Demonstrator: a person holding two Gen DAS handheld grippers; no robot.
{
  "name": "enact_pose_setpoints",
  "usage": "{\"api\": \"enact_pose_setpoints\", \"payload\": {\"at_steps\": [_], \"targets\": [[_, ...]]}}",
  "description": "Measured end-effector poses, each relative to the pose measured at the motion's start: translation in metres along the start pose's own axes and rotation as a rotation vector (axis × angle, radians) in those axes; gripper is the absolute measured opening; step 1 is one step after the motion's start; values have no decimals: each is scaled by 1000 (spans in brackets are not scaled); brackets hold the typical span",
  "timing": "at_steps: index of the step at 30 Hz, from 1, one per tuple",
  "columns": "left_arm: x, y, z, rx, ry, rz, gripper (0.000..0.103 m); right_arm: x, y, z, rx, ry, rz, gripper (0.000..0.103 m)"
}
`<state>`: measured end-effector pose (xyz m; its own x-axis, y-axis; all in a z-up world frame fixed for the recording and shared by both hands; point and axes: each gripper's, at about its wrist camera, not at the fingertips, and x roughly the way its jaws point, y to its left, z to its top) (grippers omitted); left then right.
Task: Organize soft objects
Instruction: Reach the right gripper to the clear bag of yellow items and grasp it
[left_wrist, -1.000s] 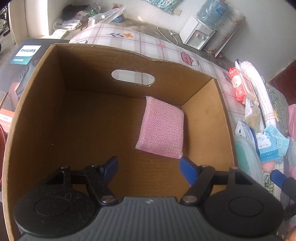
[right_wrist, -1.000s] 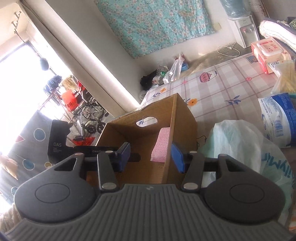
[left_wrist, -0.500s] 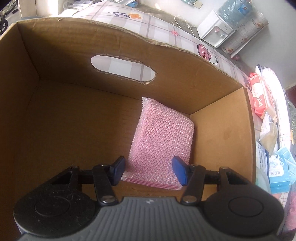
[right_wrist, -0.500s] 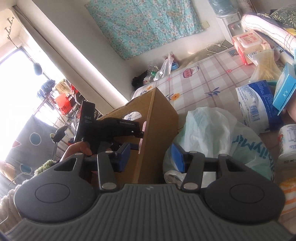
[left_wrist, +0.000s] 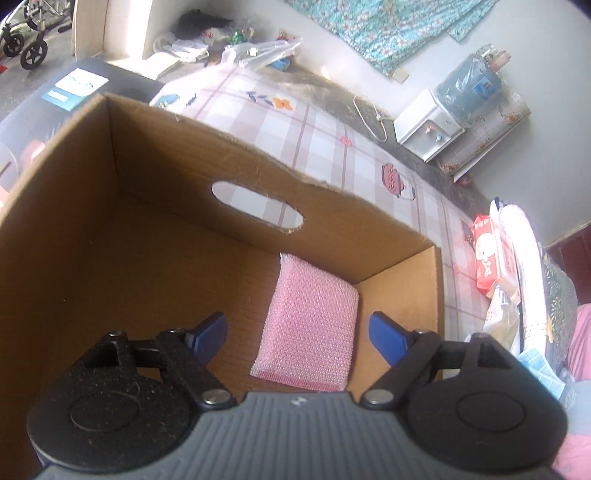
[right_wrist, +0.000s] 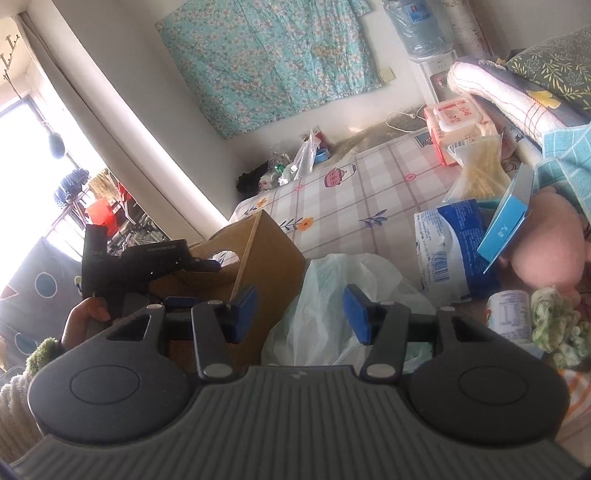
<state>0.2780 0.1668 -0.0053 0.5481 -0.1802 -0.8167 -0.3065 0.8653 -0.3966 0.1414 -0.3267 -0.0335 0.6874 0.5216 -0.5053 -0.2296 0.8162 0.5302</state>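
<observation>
Pink textured sponge (left_wrist: 312, 325) lying flat, in cardboard box (left_wrist: 92, 258) right corner

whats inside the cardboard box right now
Only a pink sponge, leaning by the right wall of the cardboard box; the floor elsewhere is bare. The near edge is hidden behind the left claw, whose jaws are opening.

water dispenser (left_wrist: 428, 125) by the wall, floral cloth (right_wrist: 266, 62) hung above, wheelchair (left_wrist: 26, 40) far left, white cable (left_wrist: 369, 118) on floor.
</observation>
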Motion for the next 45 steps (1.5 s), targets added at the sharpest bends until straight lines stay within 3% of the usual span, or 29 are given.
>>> {"api": "enact_pose_setpoints", "payload": {"at_steps": [5,9,14,17,21,27,34,41,45], "targets": [[-66,-40,6,134,-206,-24,92,-12,-29,50,-37,-69,-62,55],[-71,-111,7,343,-208,-71,94,5,-69,103,0,-39,-110,57],[-22,-216,-10,610,-135,-111,94,58,-133,159,113,124,-168,58],[29,-275,-38,827,-124,-64,94,93,-165,177,157,186,-202,58],[94,-322,-62,974,-48,-51,86,134,-198,186,167,243,-246,58],[169,-345,-64,958,122,-56,64,182,-241,192,230,313,-243,58],[221,-355,-59,868,268,-82,54,216,-276,190,315,355,-167,58],[243,-355,-54,768,314,-126,51,238,-285,182,366,366,-109,56],[236,-359,-56,769,296,-150,39,232,-278,178,357,329,-103,42]]}}
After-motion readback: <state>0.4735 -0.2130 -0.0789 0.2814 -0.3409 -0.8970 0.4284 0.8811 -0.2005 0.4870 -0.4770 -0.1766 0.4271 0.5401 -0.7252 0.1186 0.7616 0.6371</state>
